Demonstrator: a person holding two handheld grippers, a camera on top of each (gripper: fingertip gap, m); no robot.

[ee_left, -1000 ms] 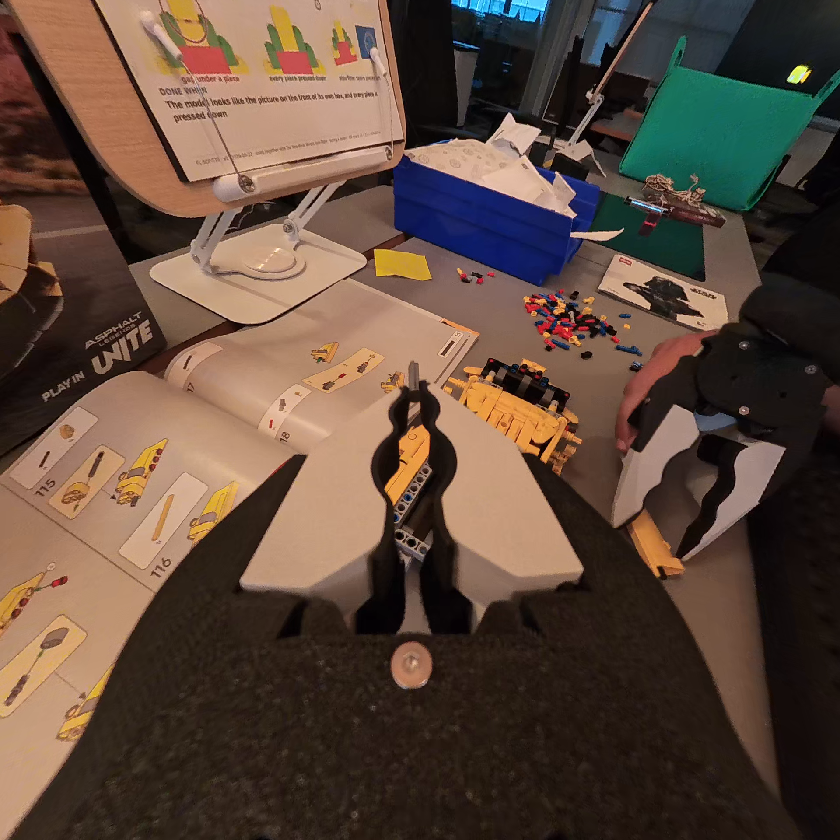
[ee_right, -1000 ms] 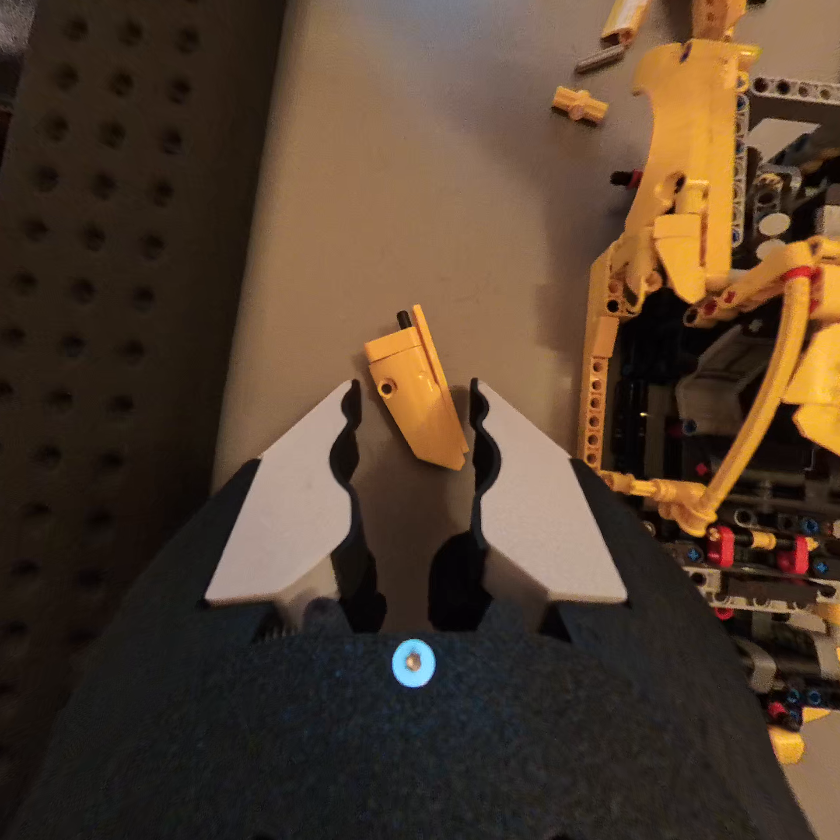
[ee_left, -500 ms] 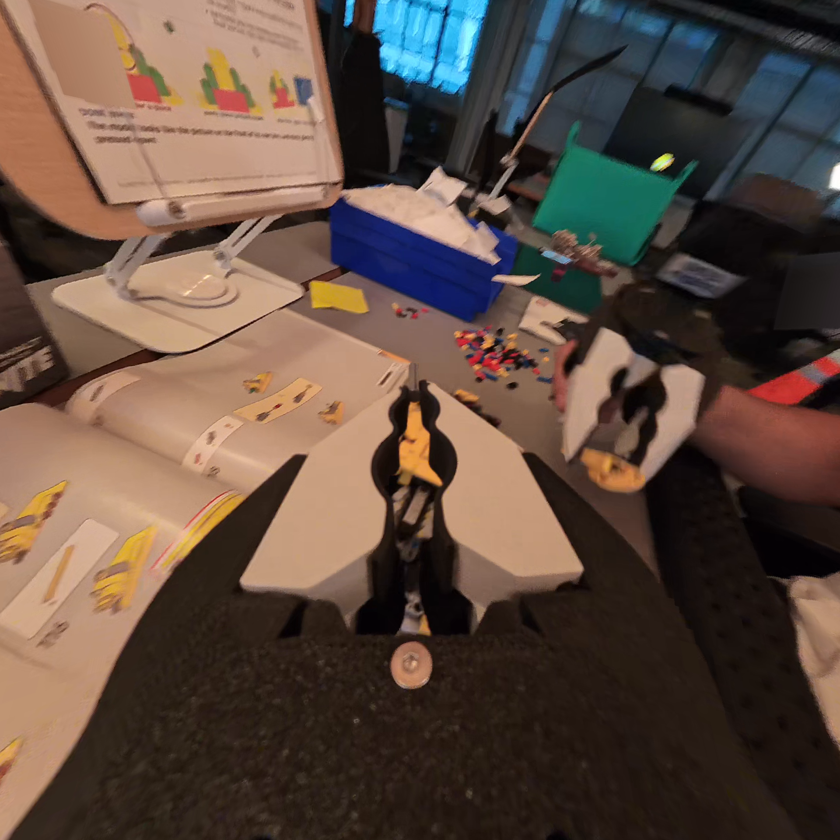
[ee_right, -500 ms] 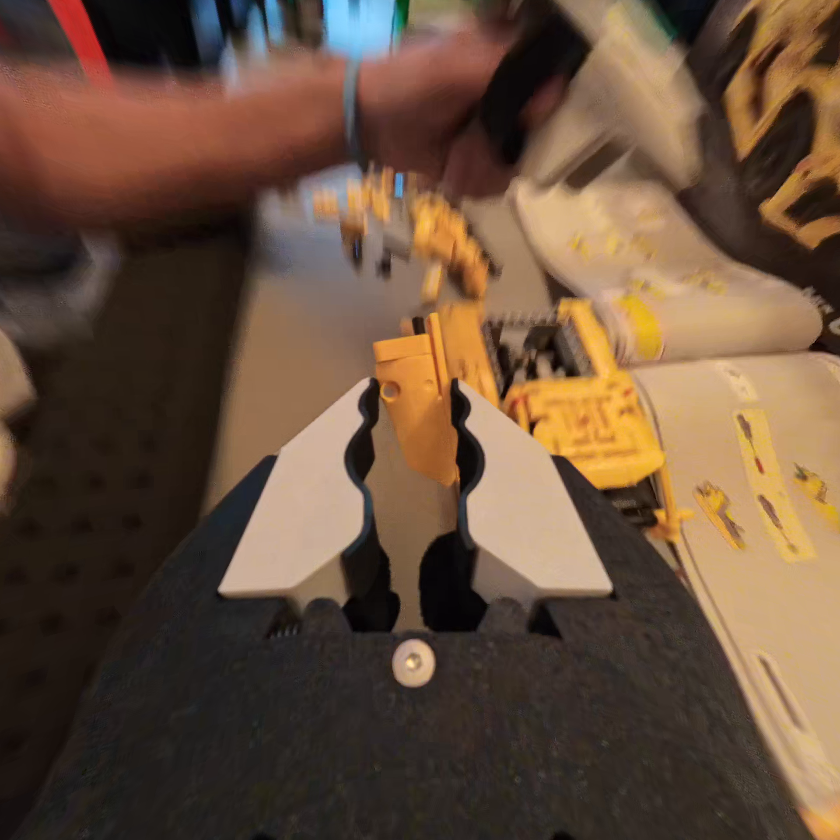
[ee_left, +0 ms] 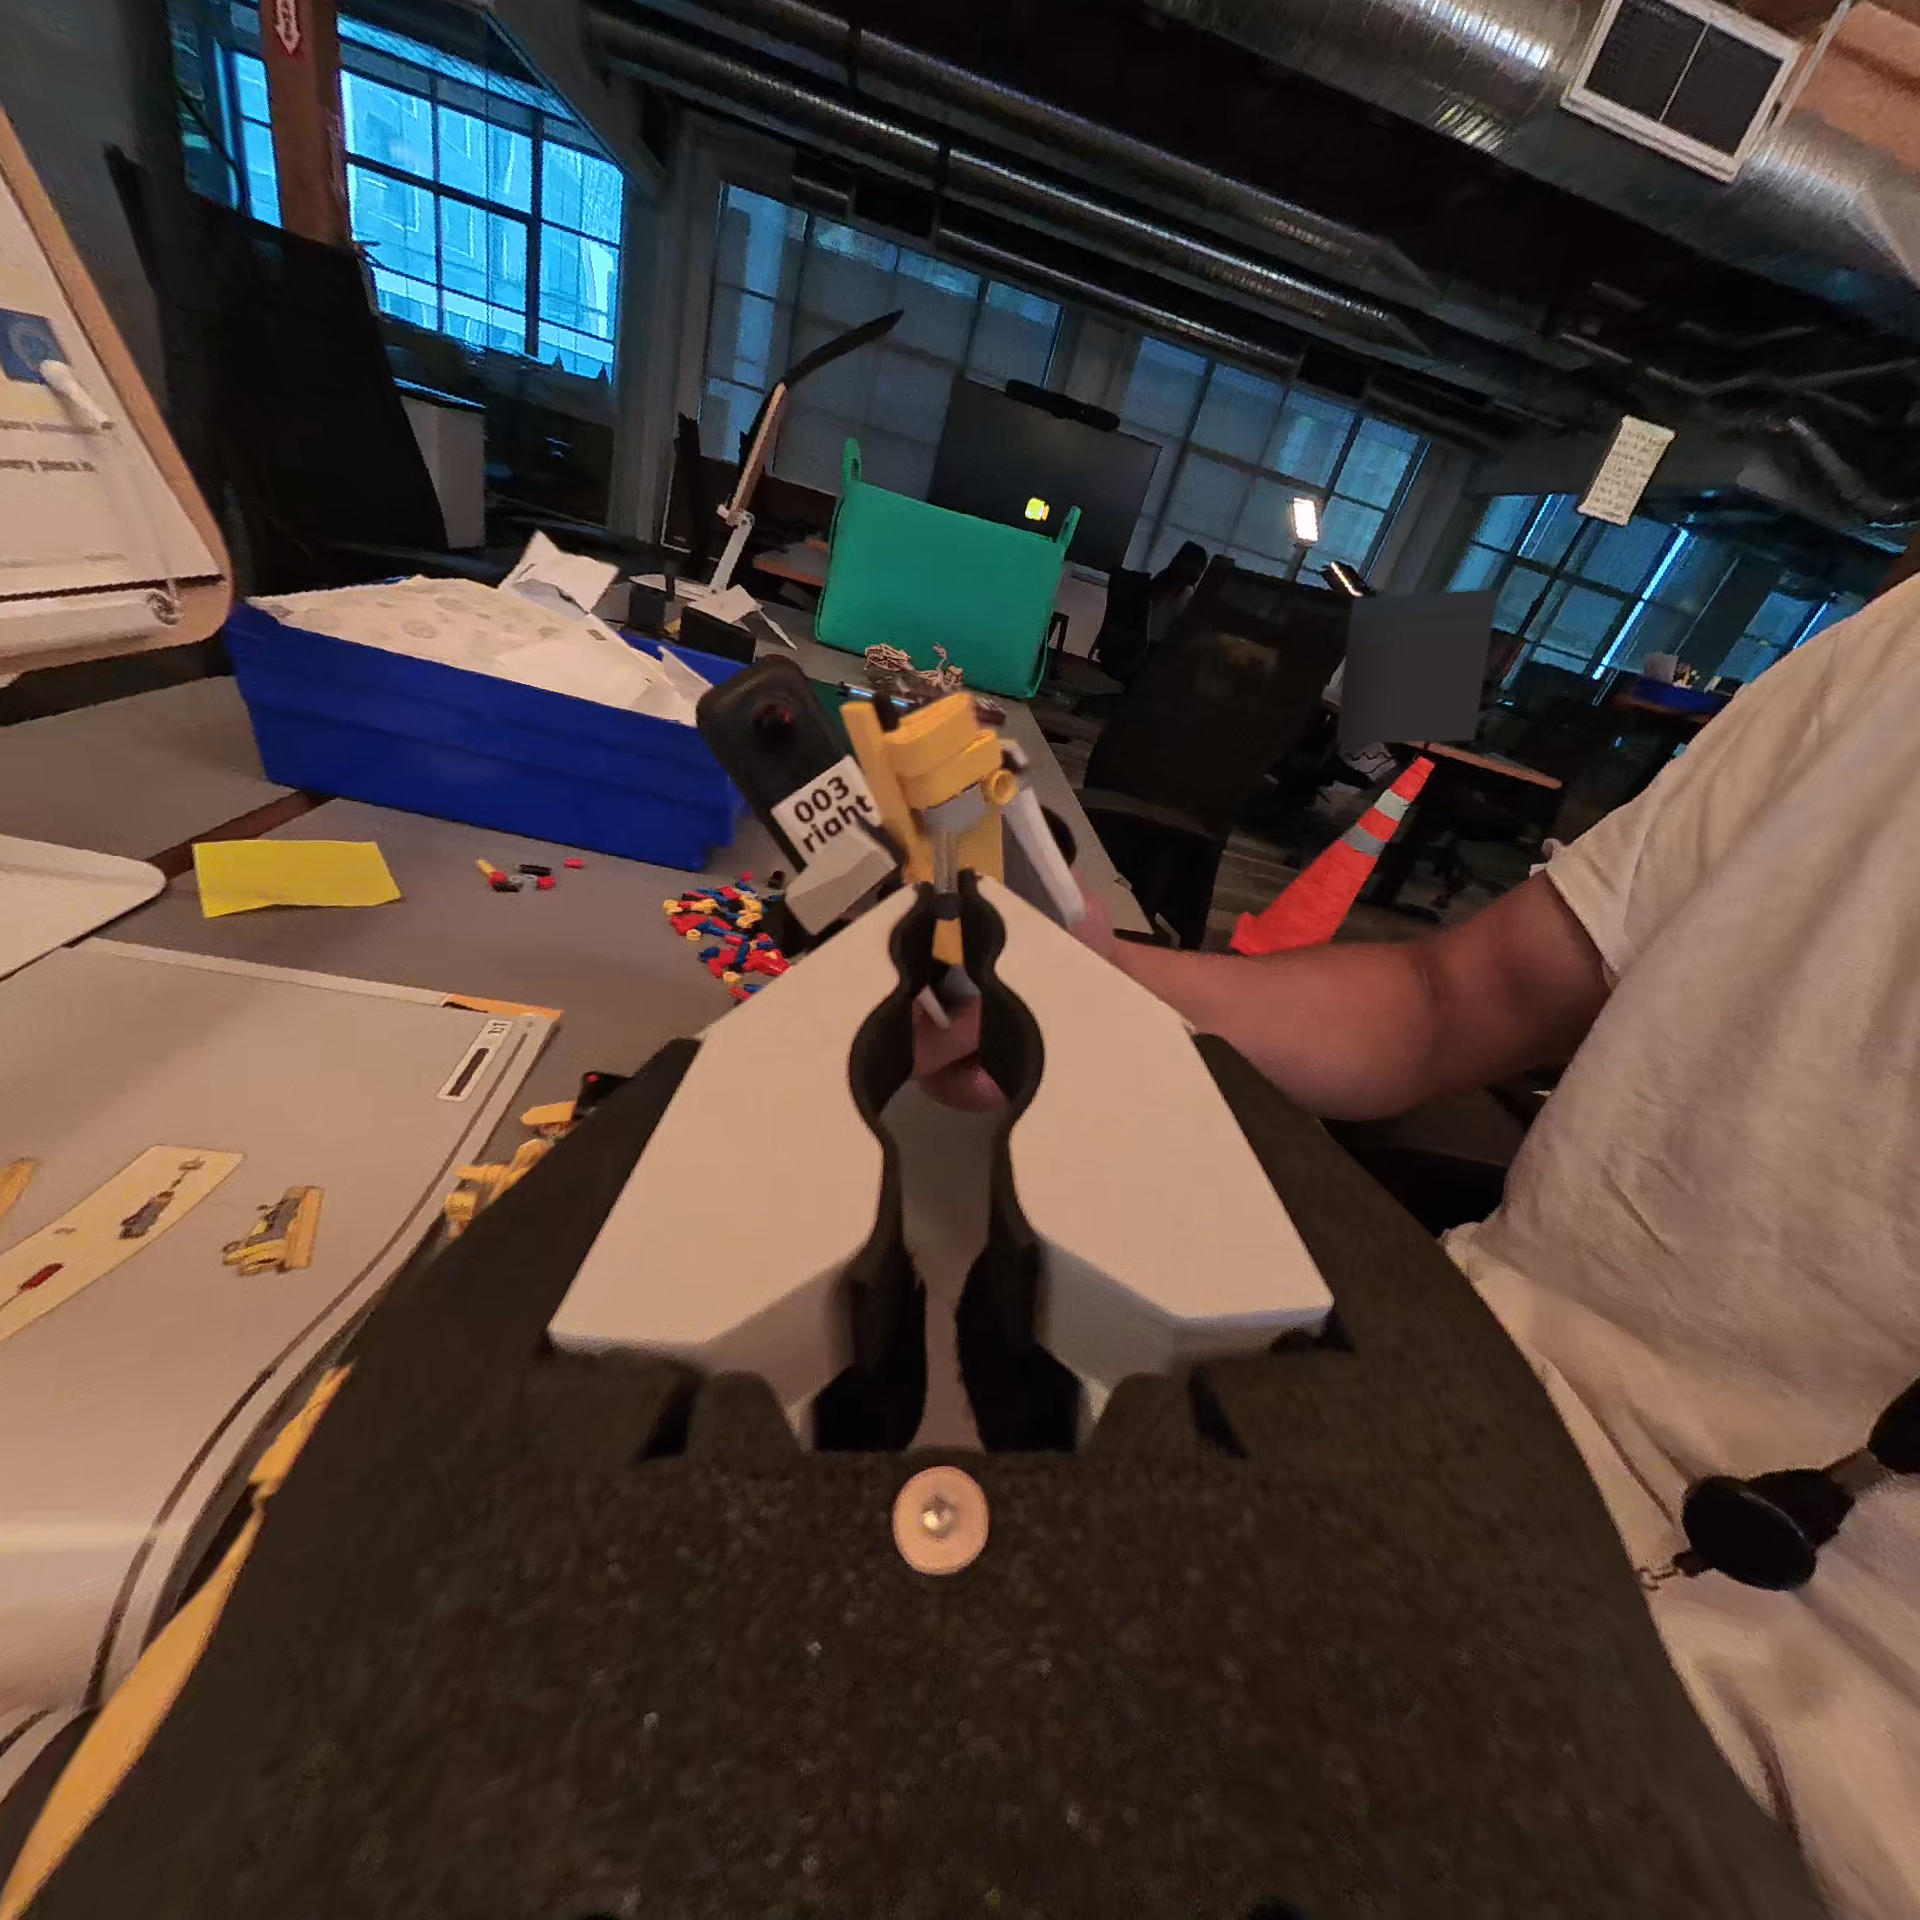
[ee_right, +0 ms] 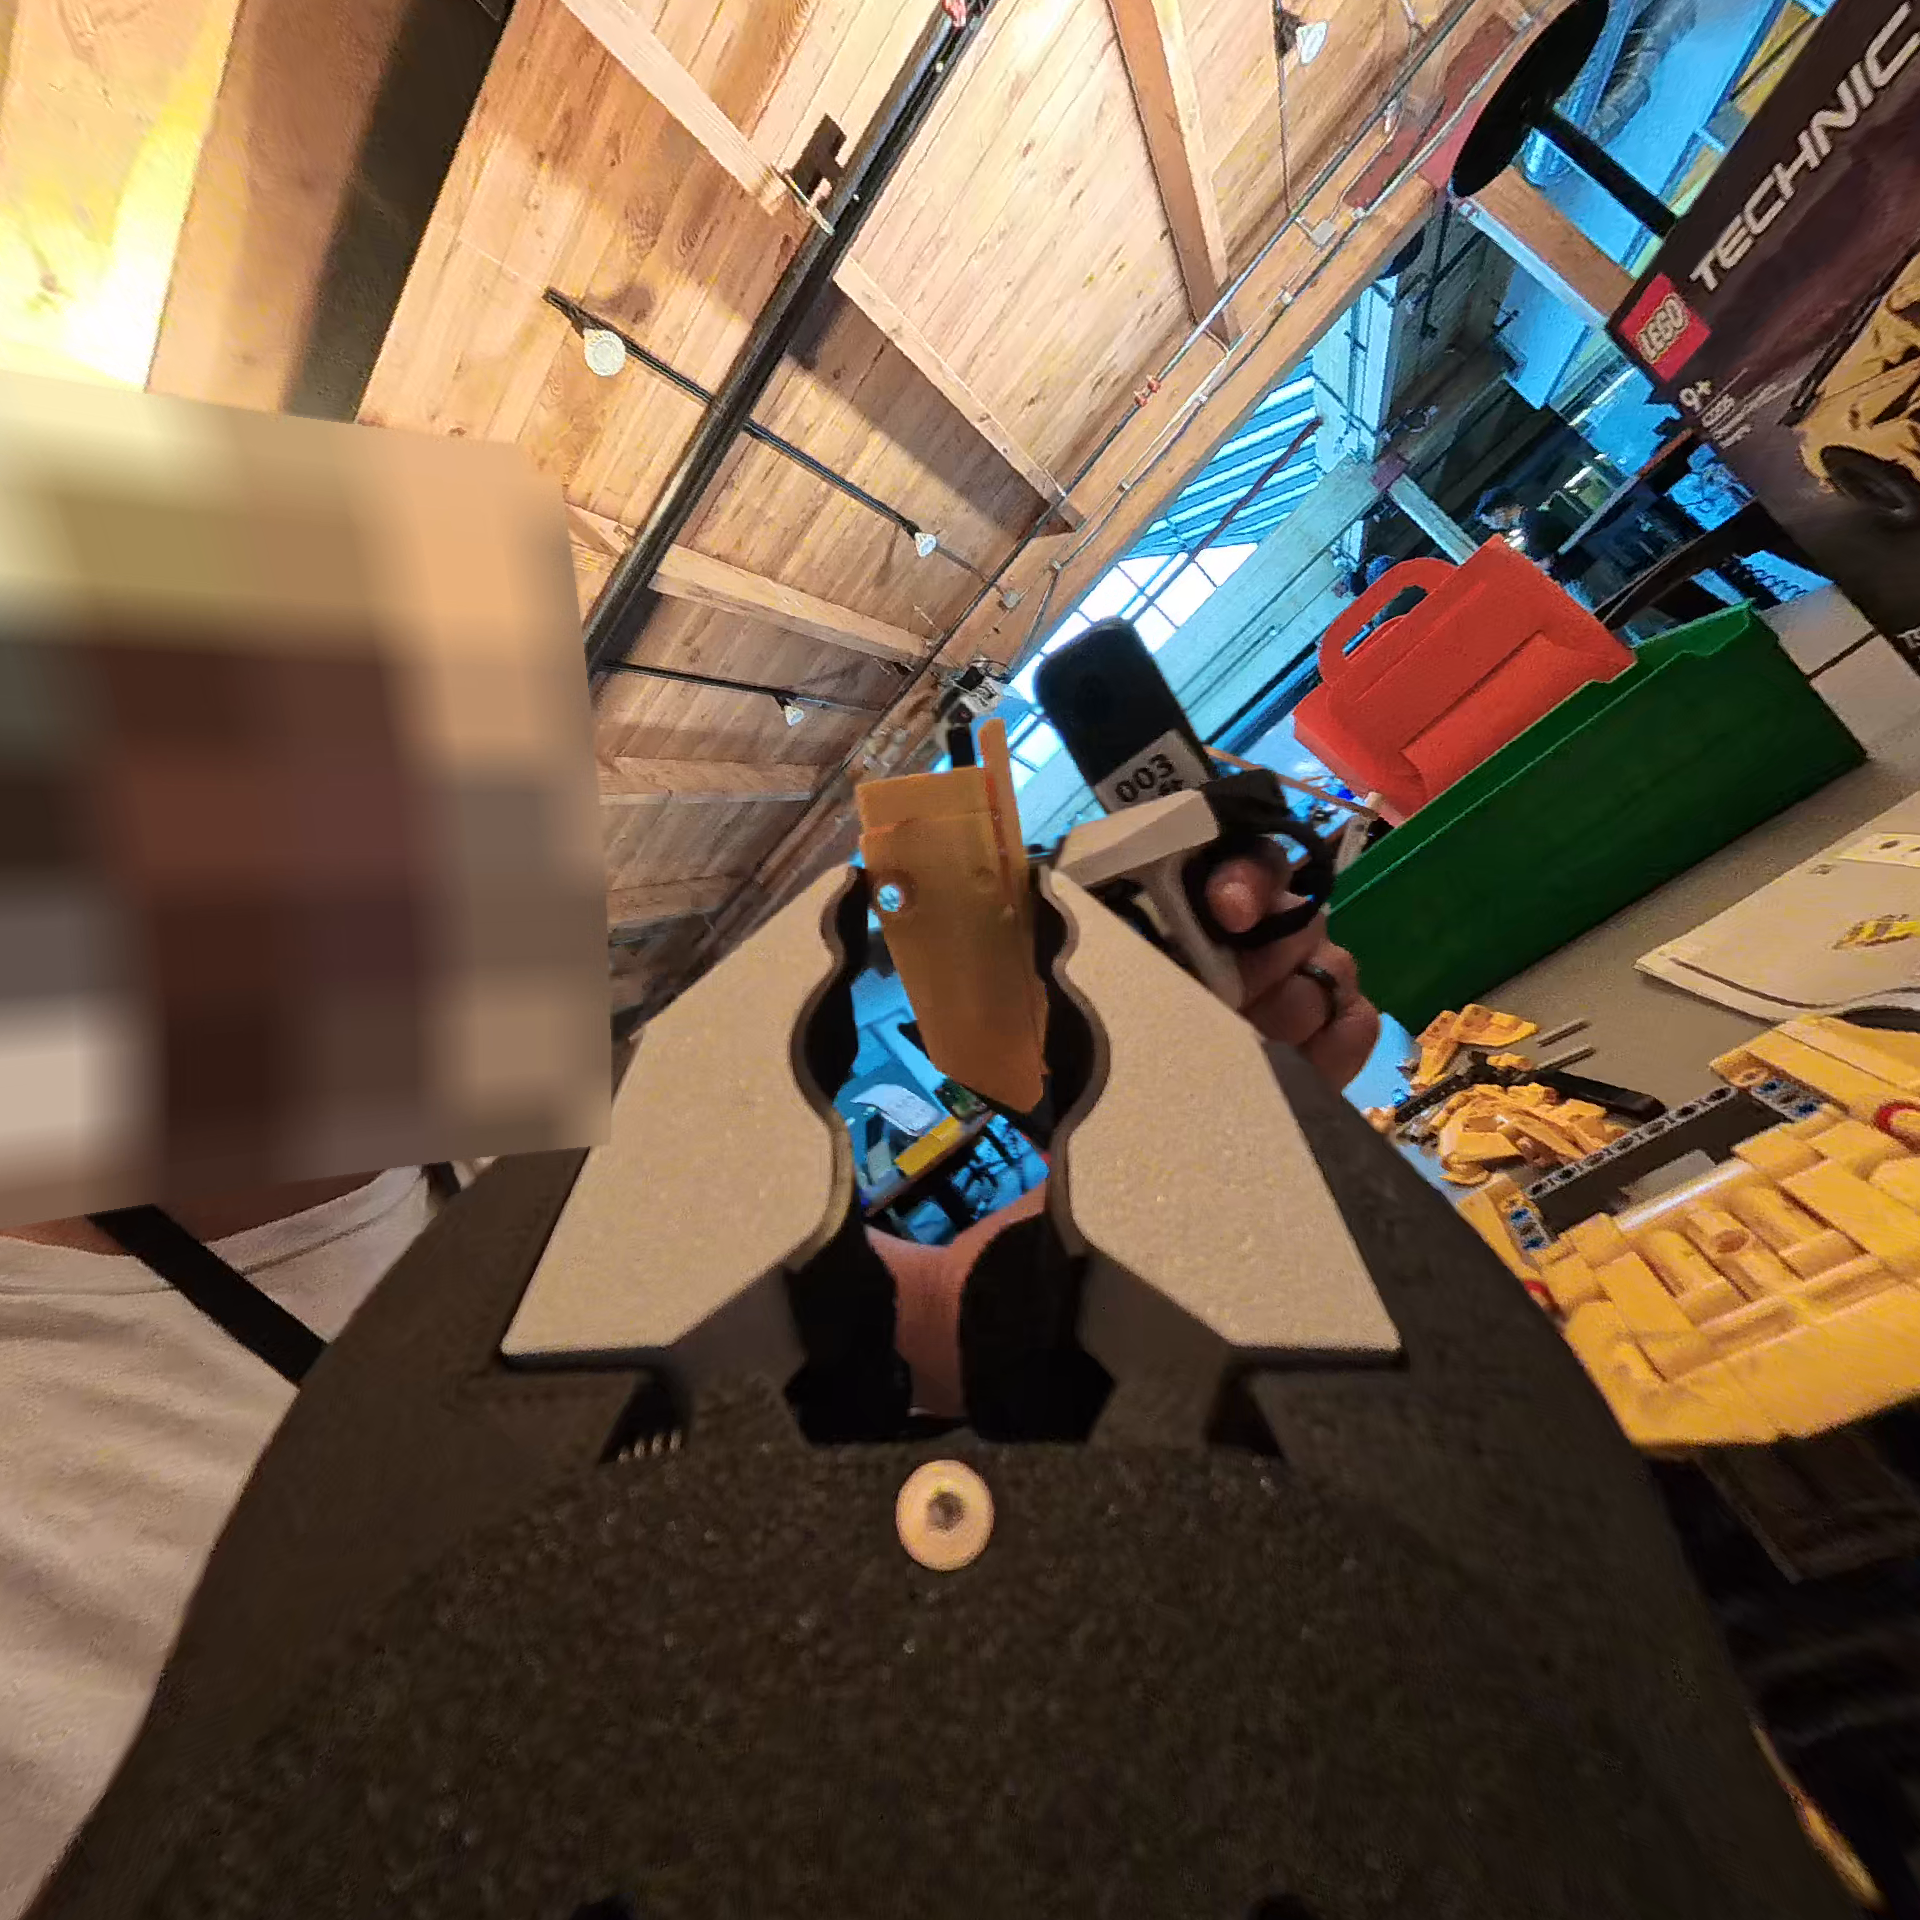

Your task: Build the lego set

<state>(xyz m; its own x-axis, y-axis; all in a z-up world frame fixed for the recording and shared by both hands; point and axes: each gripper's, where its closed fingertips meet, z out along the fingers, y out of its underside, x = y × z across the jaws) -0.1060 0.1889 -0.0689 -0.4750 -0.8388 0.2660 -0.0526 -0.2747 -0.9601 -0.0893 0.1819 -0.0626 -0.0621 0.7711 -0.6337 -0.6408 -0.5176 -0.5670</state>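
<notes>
My right gripper (ee_right: pixel 951 894) is shut on a flat yellow panel piece (ee_right: pixel 956 935) and holds it up in the air. My left gripper (ee_left: pixel 940 899) is shut on a small yellow and grey axle piece (ee_left: pixel 948 935). The two grippers face each other tip to tip. In the left wrist view the right gripper (ee_left: pixel 940 821) holds the yellow panel piece (ee_left: pixel 925 753) right in front of my left tips. The left gripper (ee_right: pixel 1070 862) shows just right of the panel in the right wrist view. The yellow car model (ee_right: pixel 1714 1247) lies on the table.
An open instruction booklet (ee_left: pixel 260 1143), loose small coloured pieces (ee_left: pixel 727 925), a yellow paper (ee_left: pixel 291 878) and a blue bin (ee_left: pixel 468 727) are on the table. Loose yellow parts (ee_right: pixel 1486 1101), a green bin (ee_right: pixel 1610 831) and the set's box (ee_right: pixel 1818 260) stand beyond the model. Less than 4 cm separates the two grippers' tips.
My right gripper shut on the yellow panel on the table and lifted it. Both grippers rose off the table and turned to face each other, now nearly touching.
</notes>
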